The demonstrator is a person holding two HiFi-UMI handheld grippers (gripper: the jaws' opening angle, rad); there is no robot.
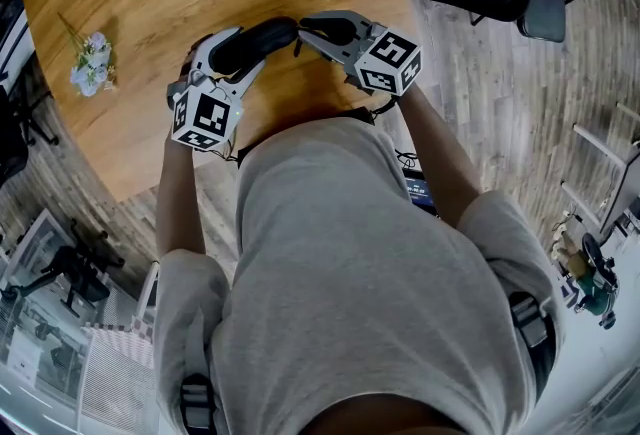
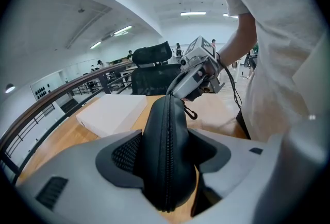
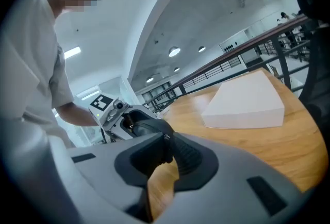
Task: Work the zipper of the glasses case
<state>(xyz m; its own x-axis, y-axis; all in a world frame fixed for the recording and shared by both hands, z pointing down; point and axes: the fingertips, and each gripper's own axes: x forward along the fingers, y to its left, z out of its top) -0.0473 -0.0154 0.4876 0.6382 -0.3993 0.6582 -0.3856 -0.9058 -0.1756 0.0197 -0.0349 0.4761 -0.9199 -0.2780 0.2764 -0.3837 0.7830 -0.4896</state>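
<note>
Two claws are working the glasses case point(image 1: 265, 33) over the desk point(image 1: 130, 13). The left claw point(image 2: 166, 155) is standing wide, clamping the case by its sides with the zipper line point(image 2: 167, 135) facing up and looking closed along its visible length. The right claw point(image 1: 302, 31) is sitting almost fully closed at the case's far end, seemingly pinching the zipper pull point(image 3: 166, 137). The pull-gripping step appears to be in hand. Next, the right claw is probably needing a steady draw along the seam, the left resisting any twist.
</note>
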